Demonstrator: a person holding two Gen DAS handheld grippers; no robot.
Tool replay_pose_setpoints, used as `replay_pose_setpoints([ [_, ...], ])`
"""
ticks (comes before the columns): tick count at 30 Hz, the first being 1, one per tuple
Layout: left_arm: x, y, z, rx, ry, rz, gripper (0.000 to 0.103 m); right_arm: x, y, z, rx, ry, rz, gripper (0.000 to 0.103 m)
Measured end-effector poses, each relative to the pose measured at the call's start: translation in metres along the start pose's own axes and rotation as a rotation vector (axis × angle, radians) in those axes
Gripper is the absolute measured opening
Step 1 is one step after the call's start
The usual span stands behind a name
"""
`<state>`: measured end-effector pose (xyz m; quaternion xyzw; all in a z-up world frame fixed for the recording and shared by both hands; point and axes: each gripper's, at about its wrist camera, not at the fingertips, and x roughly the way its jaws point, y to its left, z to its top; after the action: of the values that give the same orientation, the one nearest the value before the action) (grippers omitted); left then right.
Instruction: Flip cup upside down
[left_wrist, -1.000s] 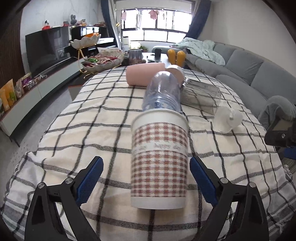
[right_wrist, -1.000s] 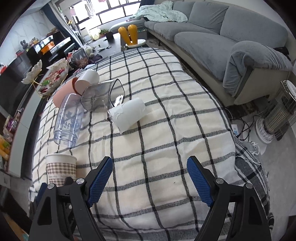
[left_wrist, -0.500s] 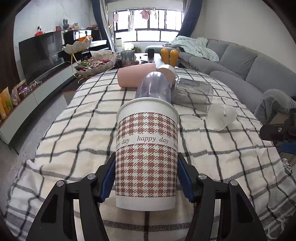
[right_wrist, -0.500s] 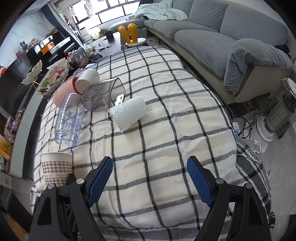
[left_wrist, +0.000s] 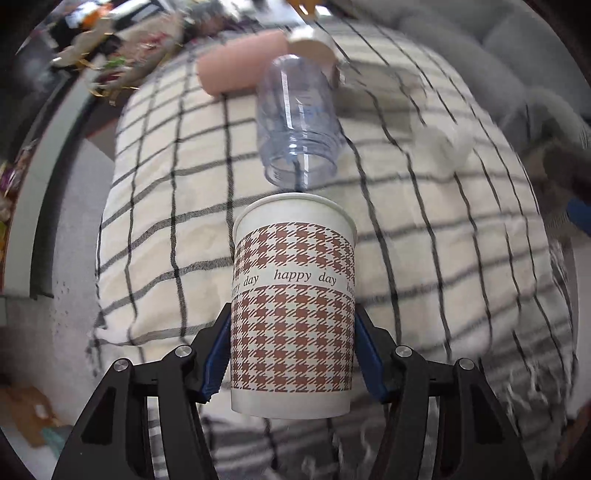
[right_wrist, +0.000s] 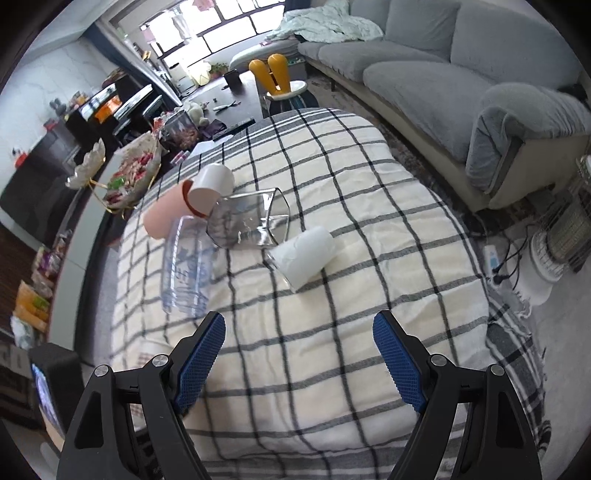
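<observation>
The white paper cup with a brown houndstooth band and "happy day" lettering (left_wrist: 293, 310) sat upright, rim up, pinched at its lower sides between the blue pads of the left gripper (left_wrist: 291, 354), above the near edge of the cream black-checked tablecloth (left_wrist: 177, 206). Beyond its rim lay a clear plastic tumbler (left_wrist: 297, 122) on its side, with a pink cylindrical cup (left_wrist: 240, 62) behind it. The right gripper (right_wrist: 299, 354) hovered over the cloth, fingers spread wide and holding nothing, with a white cup (right_wrist: 304, 256) lying on its side ahead.

Motion blur smears the far clear angular glass cup (left_wrist: 376, 88) and white paper cup (left_wrist: 443, 144) at 1–2 o'clock. The houndstooth-patterned paper cup (left_wrist: 291, 310) hides both blue pad faces.
</observation>
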<state>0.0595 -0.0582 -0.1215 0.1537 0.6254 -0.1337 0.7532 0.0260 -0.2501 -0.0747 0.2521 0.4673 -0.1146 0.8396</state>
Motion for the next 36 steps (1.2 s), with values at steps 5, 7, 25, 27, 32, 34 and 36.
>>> replay_pose_setpoints([
  [5, 0.011, -0.004, 0.037, 0.07, 0.285, -0.003, 0.059, 0.008, -0.007, 0.022, 0.091, 0.009, 0.062, 0.084],
  [7, 0.021, -0.006, 0.048, 0.082, 0.379, 0.001, 0.059, 0.015, -0.012, 0.029, 0.125, 0.023, 0.082, 0.084],
  [25, 0.087, -0.056, 0.115, 0.344, 0.649, 0.157, 0.084, 0.084, -0.06, 0.068, 0.308, 0.12, 0.135, 0.084],
  [27, 0.082, -0.06, 0.117, 0.37, 0.62, 0.157, 0.084, 0.084, -0.058, 0.069, 0.302, 0.118, 0.135, 0.084],
  [32, 0.057, -0.059, 0.103, 0.359, 0.52, 0.153, 0.084, 0.068, -0.051, 0.066, 0.266, 0.104, 0.133, 0.084],
  [34, 0.044, -0.054, 0.095, 0.342, 0.465, 0.155, 0.085, 0.057, -0.047, 0.064, 0.241, 0.089, 0.126, 0.084],
  [36, 0.032, -0.046, 0.086, 0.304, 0.405, 0.145, 0.085, 0.045, -0.041, 0.062, 0.211, 0.067, 0.115, 0.084],
])
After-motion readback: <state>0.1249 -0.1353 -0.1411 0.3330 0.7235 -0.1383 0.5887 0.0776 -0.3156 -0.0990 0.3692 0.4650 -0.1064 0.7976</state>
